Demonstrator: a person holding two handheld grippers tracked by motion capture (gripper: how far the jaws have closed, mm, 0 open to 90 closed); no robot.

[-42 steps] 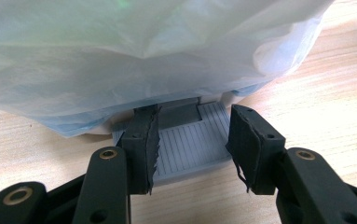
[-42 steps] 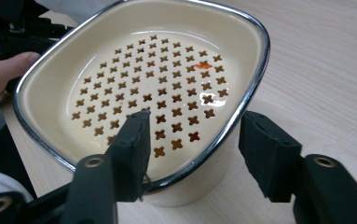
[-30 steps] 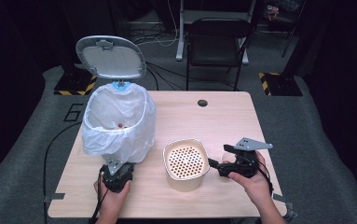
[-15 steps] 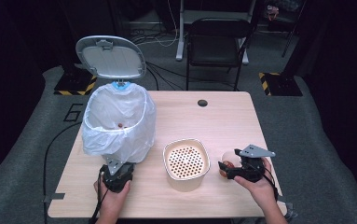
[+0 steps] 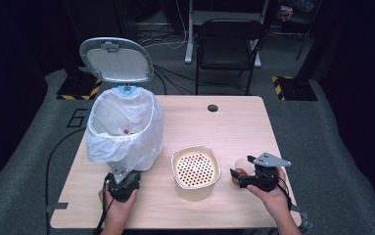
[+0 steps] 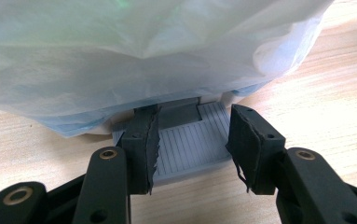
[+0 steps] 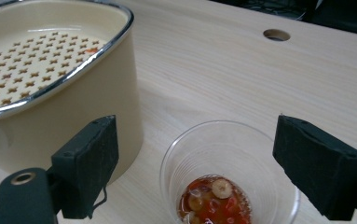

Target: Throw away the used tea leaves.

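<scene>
place: lab/studio | cues: black curtains (image 5: 23, 44); hazard-taped stands (image 5: 80, 88); cables (image 5: 175, 39)

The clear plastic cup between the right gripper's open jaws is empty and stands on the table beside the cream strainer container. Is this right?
Not quite. The clear plastic cup is not empty: the right gripper view shows reddish liquid with small food pieces at its bottom. The rest holds: it stands on the table beside the cream strainer container, between the open jaws of the right gripper.

Black hand-held gripper (image 5: 241, 173), grey three-cornered plate (image 5: 271, 159)
</scene>
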